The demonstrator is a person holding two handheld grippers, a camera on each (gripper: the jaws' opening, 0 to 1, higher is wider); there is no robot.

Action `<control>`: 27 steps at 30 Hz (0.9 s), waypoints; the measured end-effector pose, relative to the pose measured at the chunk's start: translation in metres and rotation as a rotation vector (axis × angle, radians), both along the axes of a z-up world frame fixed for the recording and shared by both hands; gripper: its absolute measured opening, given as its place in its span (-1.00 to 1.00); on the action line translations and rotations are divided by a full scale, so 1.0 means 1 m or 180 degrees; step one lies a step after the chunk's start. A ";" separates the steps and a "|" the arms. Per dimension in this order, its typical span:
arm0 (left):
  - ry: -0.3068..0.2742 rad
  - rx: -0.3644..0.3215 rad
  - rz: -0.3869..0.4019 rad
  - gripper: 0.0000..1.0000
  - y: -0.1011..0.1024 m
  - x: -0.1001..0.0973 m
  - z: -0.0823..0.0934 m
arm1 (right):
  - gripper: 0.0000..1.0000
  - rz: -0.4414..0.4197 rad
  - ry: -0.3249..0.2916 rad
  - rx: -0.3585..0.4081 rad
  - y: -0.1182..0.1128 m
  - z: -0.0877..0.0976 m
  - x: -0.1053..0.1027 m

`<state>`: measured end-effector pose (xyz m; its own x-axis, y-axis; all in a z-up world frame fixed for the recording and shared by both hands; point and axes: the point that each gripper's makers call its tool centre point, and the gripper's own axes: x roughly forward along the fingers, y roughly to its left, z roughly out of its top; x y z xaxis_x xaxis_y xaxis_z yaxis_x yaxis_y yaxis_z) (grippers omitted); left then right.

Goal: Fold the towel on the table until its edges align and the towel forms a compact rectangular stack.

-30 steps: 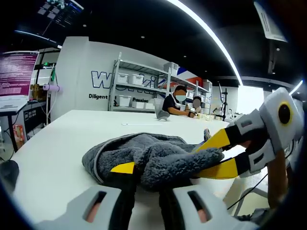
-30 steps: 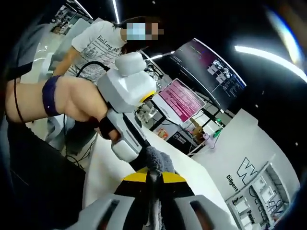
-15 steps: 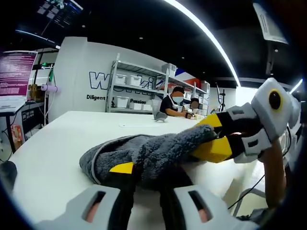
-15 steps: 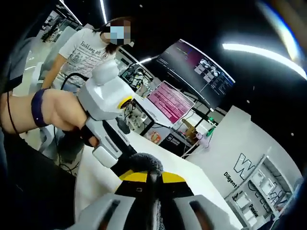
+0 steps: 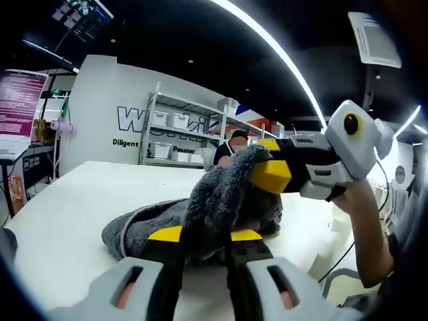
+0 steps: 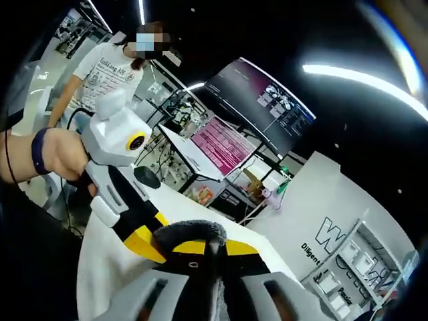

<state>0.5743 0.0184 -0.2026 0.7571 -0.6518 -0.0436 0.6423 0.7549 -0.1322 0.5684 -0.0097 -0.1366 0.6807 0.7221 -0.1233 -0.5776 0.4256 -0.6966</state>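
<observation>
A grey fluffy towel (image 5: 167,224) lies bunched on the white table (image 5: 73,200). At the bottom of the left gripper view, my left gripper (image 5: 206,235) is shut on the towel's near edge. My right gripper (image 5: 271,175) comes in from the right, held by a hand, and is shut on a towel corner that it holds lifted above the heap. In the right gripper view, the right gripper (image 6: 215,249) pinches a grey towel fold (image 6: 194,231) between its yellow tips. The left gripper (image 6: 144,241) shows low on the left, gripping the same cloth.
The white table's (image 6: 100,274) edge runs close below the grippers. A person in a white T-shirt (image 6: 107,67) stands beyond it, near monitors (image 6: 221,144). Shelves with bins (image 5: 174,130) and a seated person (image 5: 234,144) are at the table's far end.
My right gripper has risen from table height and carried the towel corner up and over the heap. The left gripper keeps its hold low on the near edge.
</observation>
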 end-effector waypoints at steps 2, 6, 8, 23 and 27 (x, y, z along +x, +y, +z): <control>-0.0021 -0.0013 -0.0009 -0.51 0.000 0.000 0.002 | -0.86 -0.0021 -0.0028 -0.0007 -0.003 0.005 0.004; -0.0051 -0.0046 -0.0009 -0.51 0.001 -0.001 0.004 | -0.86 -0.0057 -0.0057 -0.0020 -0.007 0.010 0.009; -0.0062 -0.0063 -0.0010 -0.51 0.002 -0.002 0.006 | -0.86 -0.0077 -0.0074 -0.0035 -0.008 0.012 0.011; -0.0196 -0.0079 -0.0060 -0.51 0.001 -0.014 0.022 | -0.87 -0.0291 -0.0236 -0.0088 -0.025 0.046 0.039; -0.0156 -0.0020 -0.0084 -0.51 -0.003 -0.013 0.016 | -0.87 -0.0318 -0.0270 -0.0101 -0.027 0.053 0.044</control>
<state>0.5611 0.0157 -0.1862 0.7407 -0.6718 -0.0026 0.6679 0.7368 -0.1048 0.6129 -0.0366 -0.0835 0.7579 0.6469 -0.0839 -0.4719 0.4549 -0.7552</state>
